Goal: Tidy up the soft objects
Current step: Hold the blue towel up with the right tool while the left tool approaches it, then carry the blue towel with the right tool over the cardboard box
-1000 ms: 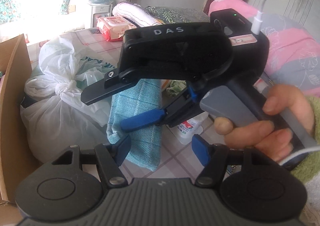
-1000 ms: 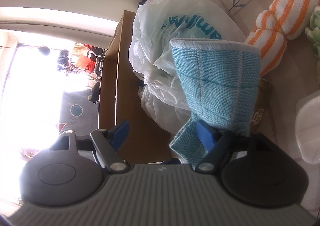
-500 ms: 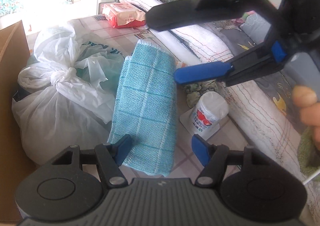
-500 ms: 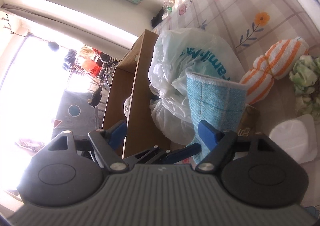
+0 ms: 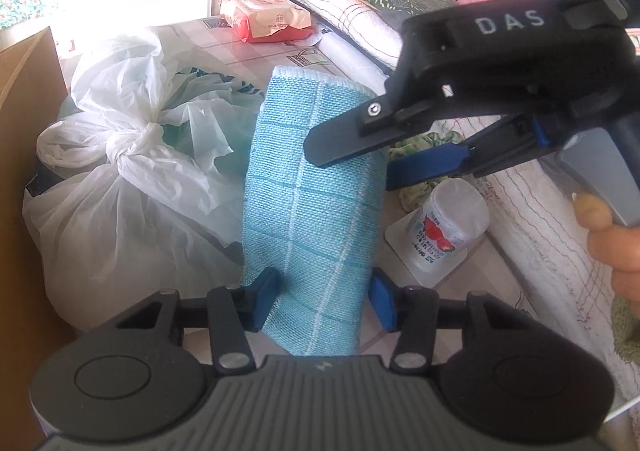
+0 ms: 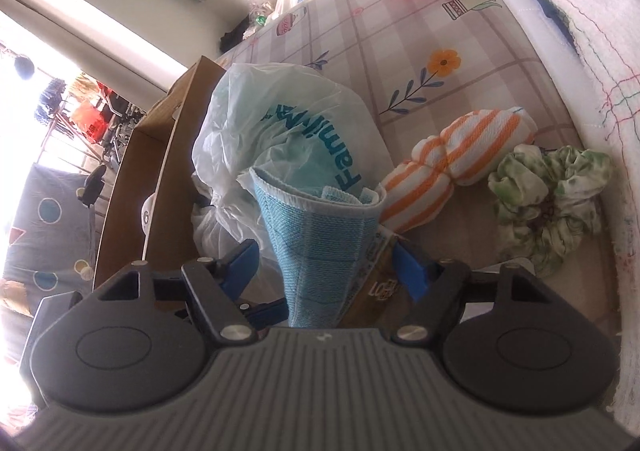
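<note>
A blue woven cloth stands on end, leaning on a white plastic bag. My left gripper has the cloth's lower end between its blue pads; the jaws are closing and both pads press its sides. In the right wrist view the cloth narrows downward like a cone. My right gripper straddles it with jaws closing, and both pads stand apart from the fabric. From the left wrist view the right gripper hovers over the cloth's upper right side, held by a hand.
An orange-striped knotted cloth and a green scrunchie lie on the patterned tablecloth. A cardboard box borders the left. A white jar, a red tissue pack and a white quilt lie to the right and behind.
My left gripper came down over the cloth's near end and its jaws narrowed onto it. My right gripper let the cloth go, lifted and rolled, now hanging at the upper right.
</note>
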`<action>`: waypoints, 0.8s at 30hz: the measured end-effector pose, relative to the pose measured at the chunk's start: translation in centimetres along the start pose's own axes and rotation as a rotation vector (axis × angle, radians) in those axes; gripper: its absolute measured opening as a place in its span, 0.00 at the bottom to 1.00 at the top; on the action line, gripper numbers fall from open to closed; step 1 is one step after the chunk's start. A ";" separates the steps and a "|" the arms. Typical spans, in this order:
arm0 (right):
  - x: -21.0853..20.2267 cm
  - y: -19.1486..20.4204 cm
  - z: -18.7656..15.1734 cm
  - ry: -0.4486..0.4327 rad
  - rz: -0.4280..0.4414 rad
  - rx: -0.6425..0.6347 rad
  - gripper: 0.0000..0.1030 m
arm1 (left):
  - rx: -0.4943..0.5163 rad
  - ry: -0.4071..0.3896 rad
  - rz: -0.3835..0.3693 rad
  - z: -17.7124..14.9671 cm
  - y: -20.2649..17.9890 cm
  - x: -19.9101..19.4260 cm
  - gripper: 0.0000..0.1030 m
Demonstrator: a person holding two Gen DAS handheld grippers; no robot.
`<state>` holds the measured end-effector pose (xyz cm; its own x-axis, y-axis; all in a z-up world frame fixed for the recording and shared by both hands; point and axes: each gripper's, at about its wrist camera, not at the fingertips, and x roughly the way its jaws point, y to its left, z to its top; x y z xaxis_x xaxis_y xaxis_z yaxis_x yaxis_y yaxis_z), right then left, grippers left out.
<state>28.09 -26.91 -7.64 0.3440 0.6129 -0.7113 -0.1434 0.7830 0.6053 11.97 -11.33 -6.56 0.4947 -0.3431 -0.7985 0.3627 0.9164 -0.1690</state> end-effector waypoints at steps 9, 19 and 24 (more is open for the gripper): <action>0.2 1.0 -0.3 -0.055 -0.009 -0.015 0.19 | -0.012 -0.039 -0.024 -0.5 1.0 -1.3 0.33; -3.7 6.7 -1.3 -0.142 0.023 -0.131 0.17 | -0.019 -0.165 -0.047 -0.9 2.3 -7.4 0.29; -5.1 11.6 -1.4 -0.177 0.060 -0.224 0.17 | -0.041 -0.244 -0.027 -1.0 3.7 -11.3 0.26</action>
<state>23.41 -20.81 2.56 0.4829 0.6461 -0.5911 -0.3626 0.7619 0.5366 6.92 -3.89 1.31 0.6630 -0.4027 -0.6311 0.3489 0.9121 -0.2154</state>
